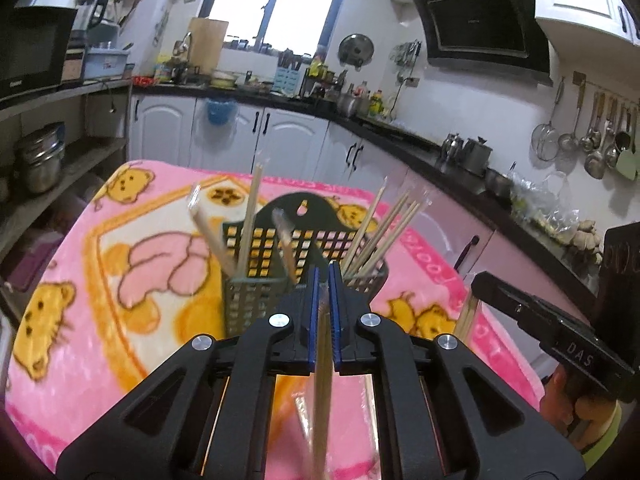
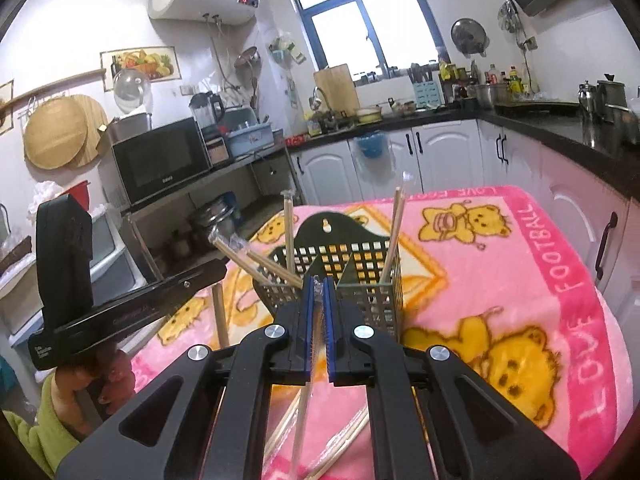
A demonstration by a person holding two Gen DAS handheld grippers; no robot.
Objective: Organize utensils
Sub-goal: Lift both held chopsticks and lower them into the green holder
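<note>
Wrapped chopsticks (image 1: 322, 380) are the thing we hold in our left gripper (image 1: 324, 280): the blue pads are pressed nearly together on one pair in a clear sleeve, which hangs down below the jaws. Our right gripper (image 2: 319, 288) is closed in the same way on another wrapped pair (image 2: 305, 408), thin and pale, also hanging under the fingers. Both grippers are above a pink blanket with yellow bears (image 1: 120, 280) that covers the table. Just in front of them stands a dark mesh utensil holder (image 1: 256, 300) with separate compartments. In the left wrist view, several chopsticks (image 1: 380, 232) already lean in its right compartment and a few more (image 1: 250, 216) in the left one. More wrapped pairs (image 2: 344, 444) lie on the blanket under the right gripper. A hand in a green sleeve (image 2: 76, 396) grips the left tool's handle.
</note>
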